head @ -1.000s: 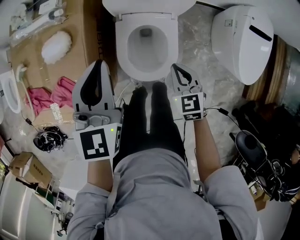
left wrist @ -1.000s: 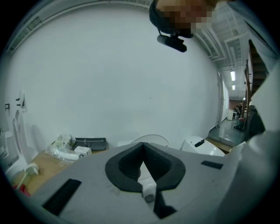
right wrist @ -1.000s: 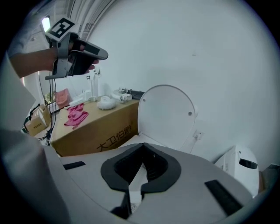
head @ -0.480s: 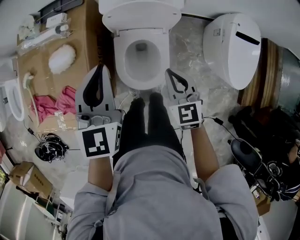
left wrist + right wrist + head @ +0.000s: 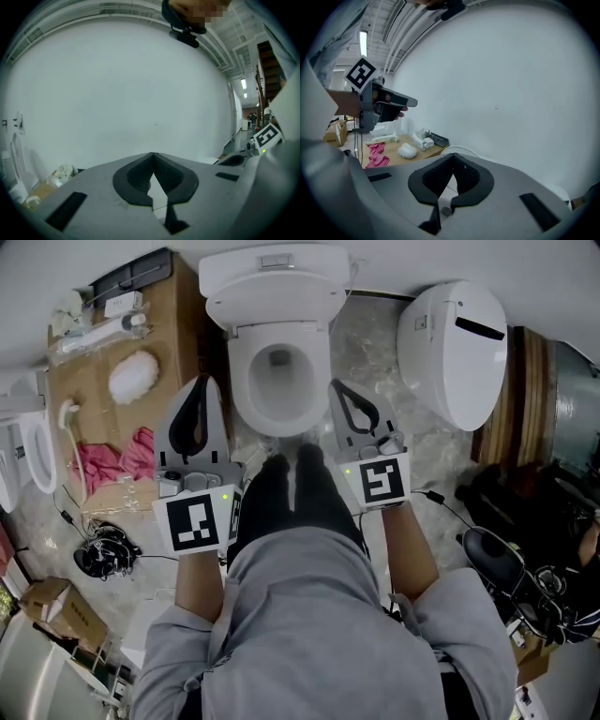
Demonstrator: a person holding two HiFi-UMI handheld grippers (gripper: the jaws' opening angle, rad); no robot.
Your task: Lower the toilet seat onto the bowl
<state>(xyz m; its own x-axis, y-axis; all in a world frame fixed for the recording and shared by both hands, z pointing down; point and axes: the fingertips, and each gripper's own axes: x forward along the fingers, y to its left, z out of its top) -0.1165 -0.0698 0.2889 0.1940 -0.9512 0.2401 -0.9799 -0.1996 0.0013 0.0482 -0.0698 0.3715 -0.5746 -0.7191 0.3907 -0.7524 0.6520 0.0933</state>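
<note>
Toilet seat [image 5: 314, 362] appears to lie flat on the bowl [image 5: 278, 395] before your feet, so draw your left hand-held gripper [image 5: 201, 383] and right hand-held gripper [image 5: 335, 384], both closed tight and empty, clear without nudging it.

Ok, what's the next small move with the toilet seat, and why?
Probably just draw both back: the toilet seat already seems flat on the bowl, and the left hand-held gripper and right hand-held gripper are shut, empty, clear of it.
</note>
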